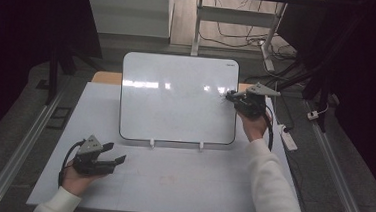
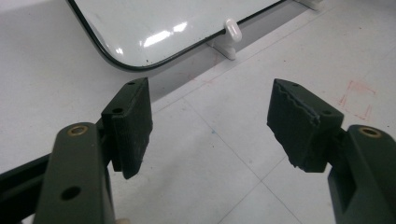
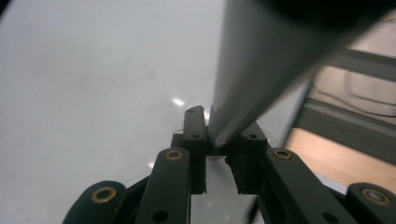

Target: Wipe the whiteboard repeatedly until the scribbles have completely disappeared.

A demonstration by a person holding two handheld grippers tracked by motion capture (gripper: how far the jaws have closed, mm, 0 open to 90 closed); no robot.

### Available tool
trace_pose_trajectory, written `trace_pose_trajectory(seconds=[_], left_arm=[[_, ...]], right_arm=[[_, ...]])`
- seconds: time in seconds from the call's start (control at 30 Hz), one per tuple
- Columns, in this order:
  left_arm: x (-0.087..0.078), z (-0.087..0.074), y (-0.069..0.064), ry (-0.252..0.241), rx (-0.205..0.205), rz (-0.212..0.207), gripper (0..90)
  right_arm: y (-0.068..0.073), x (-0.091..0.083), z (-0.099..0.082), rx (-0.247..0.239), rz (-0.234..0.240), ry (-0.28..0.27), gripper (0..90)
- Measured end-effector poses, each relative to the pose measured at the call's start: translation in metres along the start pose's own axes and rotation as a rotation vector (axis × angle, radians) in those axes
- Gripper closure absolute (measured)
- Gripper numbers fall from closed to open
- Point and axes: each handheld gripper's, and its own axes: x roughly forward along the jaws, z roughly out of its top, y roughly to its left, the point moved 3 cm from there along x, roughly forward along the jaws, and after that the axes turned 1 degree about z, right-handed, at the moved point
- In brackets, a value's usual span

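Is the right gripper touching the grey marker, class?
Touching. In the right gripper view, the right gripper has its jaws closed on the grey marker, its end pinched between them.

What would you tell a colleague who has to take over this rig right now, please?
Right tongs: shut on a grey marker, tip end at the right side of the whiteboard.
Left tongs: open, holding nothing, resting low over the table in front of the board.
Whiteboard stands on two white feet; its surface looks blank, no clear marks.
Done: marker picked up and brought to the board.
Left: probably the writing or wiping itself.
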Motion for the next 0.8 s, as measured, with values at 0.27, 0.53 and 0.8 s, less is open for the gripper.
trace_pose_trajectory(seconds=[0.27,0.53,0.8], left_arm=[[0.001,0.000,-0.001,0.003,0.008,-0.001,31.9],[0.000,0.001,0.000,-0.001,0.001,-0.006,32.0],[0.001,0.001,-0.001,0.001,0.005,-0.007,31.9]], right_arm=[[0.006,0.001,-0.002,-0.049,0.005,0.028,78.0],[-0.013,0.005,0.014,0.002,-0.034,-0.037,78.0],[0.007,0.006,0.003,-0.068,0.005,0.020,78.0]])
